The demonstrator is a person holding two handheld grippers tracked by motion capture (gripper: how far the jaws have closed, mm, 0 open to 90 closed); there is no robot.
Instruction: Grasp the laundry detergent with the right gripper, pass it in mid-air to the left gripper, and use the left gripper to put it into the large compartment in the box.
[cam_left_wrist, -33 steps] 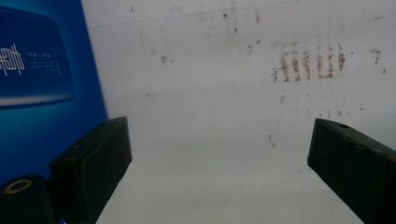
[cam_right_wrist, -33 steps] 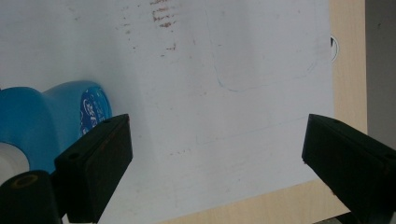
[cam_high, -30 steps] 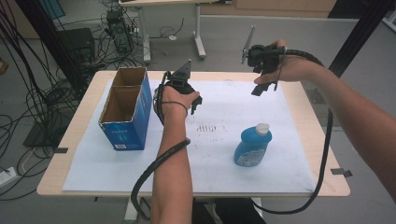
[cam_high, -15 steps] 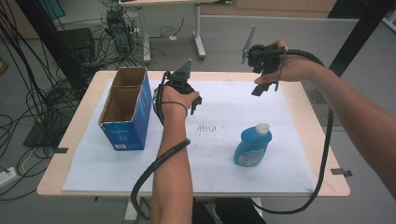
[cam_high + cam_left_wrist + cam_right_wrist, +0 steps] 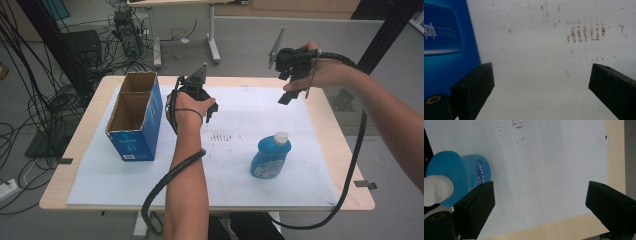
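The blue bottle [image 5: 270,156] with its white cap is seen standing upright on the white sheet [image 5: 300,170], toward the near right part of the table [image 5: 350,200], well apart from both grippers. In the right gripper view the bottle [image 5: 461,176] is found at the left edge, outside the gap between the jaws. The right gripper [image 5: 286,95] is held raised over the far right of the sheet, its jaws spread wide with nothing between them. The left gripper [image 5: 210,111] is held near the middle of the table, beside the open blue box [image 5: 134,132], jaws likewise parted and empty over bare sheet. The step in hand is judged to be an approach to the bottle, with no grasp yet made. For the next move, the right gripper would need to be lowered and swung toward the bottle until its body is centred between the jaws, then closed.
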